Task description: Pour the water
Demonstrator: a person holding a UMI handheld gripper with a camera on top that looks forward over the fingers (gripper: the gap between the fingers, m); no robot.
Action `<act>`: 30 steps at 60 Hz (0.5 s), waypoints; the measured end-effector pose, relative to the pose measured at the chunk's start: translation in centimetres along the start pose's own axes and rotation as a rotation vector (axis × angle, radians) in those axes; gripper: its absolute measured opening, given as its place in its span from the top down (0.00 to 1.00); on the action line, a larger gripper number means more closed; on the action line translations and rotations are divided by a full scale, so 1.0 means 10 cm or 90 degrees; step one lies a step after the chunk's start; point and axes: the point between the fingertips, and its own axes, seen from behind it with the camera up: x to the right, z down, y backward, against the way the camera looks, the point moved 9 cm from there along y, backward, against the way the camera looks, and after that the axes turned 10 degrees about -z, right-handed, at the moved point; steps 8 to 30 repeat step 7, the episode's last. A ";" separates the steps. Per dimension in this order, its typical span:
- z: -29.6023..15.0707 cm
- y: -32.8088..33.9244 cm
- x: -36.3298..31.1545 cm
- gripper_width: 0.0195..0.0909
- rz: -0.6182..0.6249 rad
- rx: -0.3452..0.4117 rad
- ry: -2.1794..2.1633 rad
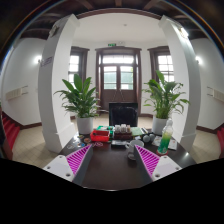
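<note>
your tongs (112, 160) are open and hold nothing. the two purple pads (77, 159) stand wide apart over the dark worktop (110, 170). the green bottle (166, 138) is what you want for the water, i think. it stands upright, tall end up, ahead of the tongs and off to the right, just past the right finger. it is not between the fingers yet. a pile of small things (115, 135) sits straight ahead, in the middle. you need to swing right and go forward to reach the bottle.

Two potted plants (80, 100) flank the door (118, 78).
</note>
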 end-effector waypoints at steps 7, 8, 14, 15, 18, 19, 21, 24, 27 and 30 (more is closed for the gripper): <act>0.02 0.01 0.05 0.09 0.015 -0.007 0.002; 0.02 0.01 0.05 0.09 0.015 -0.007 0.002; 0.02 0.01 0.05 0.09 0.015 -0.007 0.002; 0.02 0.01 0.05 0.09 0.015 -0.007 0.002; 0.02 0.01 0.05 0.09 0.015 -0.007 0.002; 0.02 0.01 0.05 0.09 0.015 -0.007 0.002; 0.02 0.01 0.05 0.09 0.015 -0.007 0.002; 0.02 0.01 0.05 0.09 0.015 -0.007 0.002; 0.02 0.01 0.05 0.09 0.015 -0.007 0.002; 0.02 0.01 0.05 0.09 0.015 -0.007 0.002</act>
